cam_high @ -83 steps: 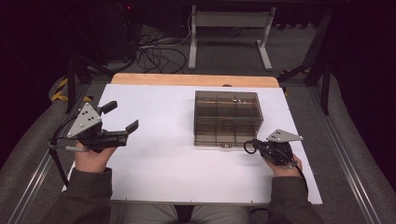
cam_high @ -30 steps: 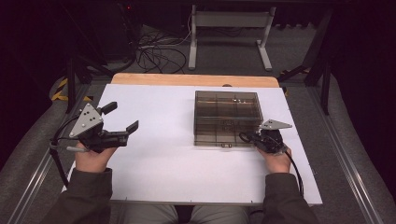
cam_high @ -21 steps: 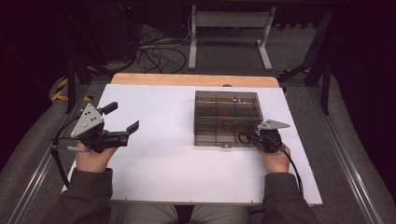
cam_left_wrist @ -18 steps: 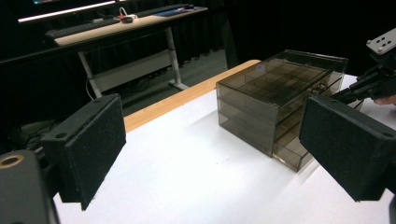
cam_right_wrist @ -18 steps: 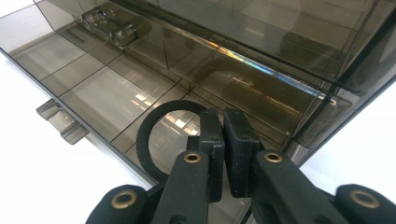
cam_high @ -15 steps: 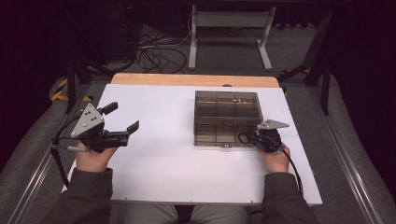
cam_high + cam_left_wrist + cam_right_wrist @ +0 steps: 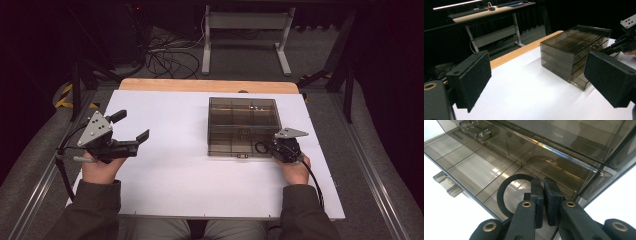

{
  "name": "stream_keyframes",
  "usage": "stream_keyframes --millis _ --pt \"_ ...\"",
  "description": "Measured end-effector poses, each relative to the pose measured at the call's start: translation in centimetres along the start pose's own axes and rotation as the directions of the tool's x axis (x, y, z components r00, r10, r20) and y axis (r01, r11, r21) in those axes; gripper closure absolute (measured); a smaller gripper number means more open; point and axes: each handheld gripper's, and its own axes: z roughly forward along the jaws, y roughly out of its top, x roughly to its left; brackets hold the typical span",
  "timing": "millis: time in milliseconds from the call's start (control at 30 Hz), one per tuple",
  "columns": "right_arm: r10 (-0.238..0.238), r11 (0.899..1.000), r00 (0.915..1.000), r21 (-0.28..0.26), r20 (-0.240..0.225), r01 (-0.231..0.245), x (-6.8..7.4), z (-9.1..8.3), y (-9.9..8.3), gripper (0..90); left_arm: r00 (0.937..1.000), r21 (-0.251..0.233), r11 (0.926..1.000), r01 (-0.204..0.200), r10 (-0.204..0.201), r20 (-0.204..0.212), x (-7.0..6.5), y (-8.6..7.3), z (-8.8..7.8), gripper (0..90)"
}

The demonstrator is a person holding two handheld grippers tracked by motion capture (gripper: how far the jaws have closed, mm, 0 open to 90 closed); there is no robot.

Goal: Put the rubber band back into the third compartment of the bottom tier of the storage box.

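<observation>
Our right gripper (image 7: 543, 195), jaws pinching a black ring (image 7: 507, 195), has come from the near right to the drawer box's (image 7: 243, 126) pulled-out bottom drawer (image 7: 471, 170), ready to drop it in, while our left gripper (image 7: 134, 131) waits spread wide.

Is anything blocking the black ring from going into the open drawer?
Nothing visible does. The right gripper is shut on the black ring, which hangs right over a bare compartment of the pulled-out bottom drawer of the smoky plastic box. The drawer above sits farther back and does not cover that spot.
</observation>
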Motion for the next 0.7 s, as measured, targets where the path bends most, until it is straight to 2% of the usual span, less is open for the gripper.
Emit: stream_keyframes --millis 433,533,700 --pt "0.015 1.000 0.9998 0.005 -0.017 -0.015 0.13 -0.08 0.18 82.2 1.0000 0.000 1.0000 0.002 -0.002 0.001 0.02 0.03 -0.10 8.2" --pt "0.034 0.999 0.9989 0.005 -0.032 -0.034 0.22 0.02 0.29 81.6 1.0000 -0.001 1.0000 -0.004 0.004 -0.003 0.03 0.04 -0.06 8.2" --pt "0.029 1.000 0.9986 0.005 -0.044 -0.028 0.52 0.13 0.52 81.3 1.0000 -0.001 1.0000 -0.006 0.006 -0.002 -0.01 0.06 -0.02 8.2"
